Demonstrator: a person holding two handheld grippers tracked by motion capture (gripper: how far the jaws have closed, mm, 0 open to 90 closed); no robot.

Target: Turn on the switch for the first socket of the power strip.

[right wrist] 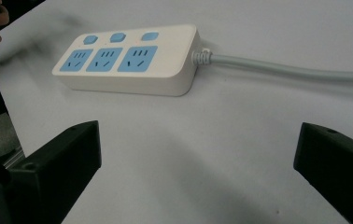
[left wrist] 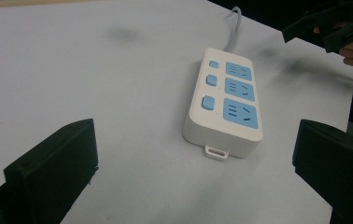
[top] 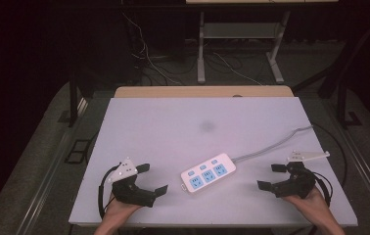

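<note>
1. Sitting in the lower middle of the high view is a white power strip (top: pixel 208 173), flat on the white table (top: pixel 173 132), angled so one end points to the lower left of the frame and the other to the upper right.
2. It has three blue sockets (left wrist: pixel 238 91) in a row, with three small blue buttons (left wrist: pixel 210 80) running alongside them. In the left gripper view it lies right of centre; in the right gripper view it's across the upper left.
3. Its grey cord (top: pixel 276 143) leaves the upper-right end and snakes off toward the right edge of the table. In the right gripper view the cord (right wrist: pixel 286 70) runs out to the right edge of the frame.
4. The left gripper (top: pixel 147 180) is at the lower left of the high view, held in a hand (top: pixel 119 208), jaws wide apart with nothing between them, near the strip but not touching it.
5. The right gripper (top: pixel 272 176) is at the lower right, also in a hand (top: pixel 312 200), jaws spread just as wide and empty, and clear of the strip too.
6. Past the far edge of the table there's a strip of wood-coloured surface (top: pixel 202 91), then a dark floor with loose cables (top: pixel 149 58) and the legs of a metal stand (top: pixel 237 46).
</note>
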